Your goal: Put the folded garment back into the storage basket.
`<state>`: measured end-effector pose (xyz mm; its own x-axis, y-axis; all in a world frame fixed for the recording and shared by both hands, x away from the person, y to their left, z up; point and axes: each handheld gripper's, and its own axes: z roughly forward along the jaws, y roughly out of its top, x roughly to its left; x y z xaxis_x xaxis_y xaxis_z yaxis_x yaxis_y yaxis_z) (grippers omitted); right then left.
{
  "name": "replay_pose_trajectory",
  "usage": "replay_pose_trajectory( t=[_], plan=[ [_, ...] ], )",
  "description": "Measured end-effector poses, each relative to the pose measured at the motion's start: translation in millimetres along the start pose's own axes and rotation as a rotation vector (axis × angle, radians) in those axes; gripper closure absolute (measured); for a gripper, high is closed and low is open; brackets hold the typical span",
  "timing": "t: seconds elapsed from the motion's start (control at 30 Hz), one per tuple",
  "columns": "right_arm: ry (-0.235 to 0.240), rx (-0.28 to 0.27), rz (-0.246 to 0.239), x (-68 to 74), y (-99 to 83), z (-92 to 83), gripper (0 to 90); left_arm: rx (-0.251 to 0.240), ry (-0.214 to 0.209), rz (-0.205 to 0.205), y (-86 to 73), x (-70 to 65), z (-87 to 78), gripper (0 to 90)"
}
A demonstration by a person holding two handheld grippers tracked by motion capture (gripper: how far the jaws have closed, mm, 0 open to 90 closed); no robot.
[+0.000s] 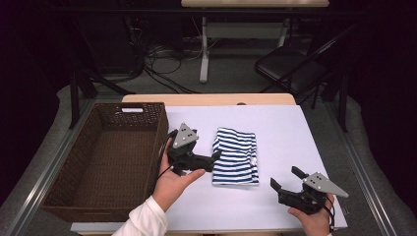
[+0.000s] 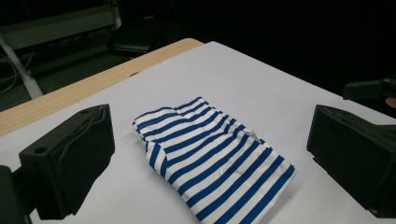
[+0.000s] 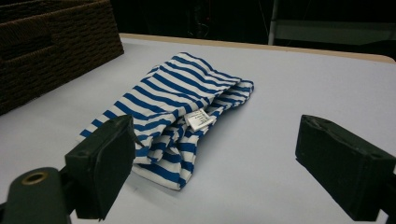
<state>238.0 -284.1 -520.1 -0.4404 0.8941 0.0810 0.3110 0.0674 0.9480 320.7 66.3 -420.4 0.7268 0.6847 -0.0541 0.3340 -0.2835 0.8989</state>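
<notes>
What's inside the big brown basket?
Nothing that can be seen. In the high view the woven basket looks empty, its floor bare. The striped cloth lies outside it on the white table. The inner face of the basket's near wall is hidden.

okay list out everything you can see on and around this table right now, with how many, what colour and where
striped garment: one, blue and white, folded, on the white table cover near the middle; a small white label shows at its edge
wicker basket: one, dark brown, left side of the table, nothing seen inside
table: one, light wood edge at the far side
folding chair: one, black, on the floor beyond the table at the right
second table: one, pale, white legs, farther back
cables: several, dark, on the floor behind
left tool: one, black, open, at the garment's left edge
right tool: one, black, open, near right of the garment
</notes>
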Motion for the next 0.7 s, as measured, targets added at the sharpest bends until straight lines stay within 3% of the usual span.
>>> replay_pose_trajectory(
  t=[0.7],
  plan=[
    [0.01,0.002,0.004,1.2,-0.1,1.7,12.1,0.06,0.024,0.03,21.1,2.7,51.4,1.7]
  ],
)
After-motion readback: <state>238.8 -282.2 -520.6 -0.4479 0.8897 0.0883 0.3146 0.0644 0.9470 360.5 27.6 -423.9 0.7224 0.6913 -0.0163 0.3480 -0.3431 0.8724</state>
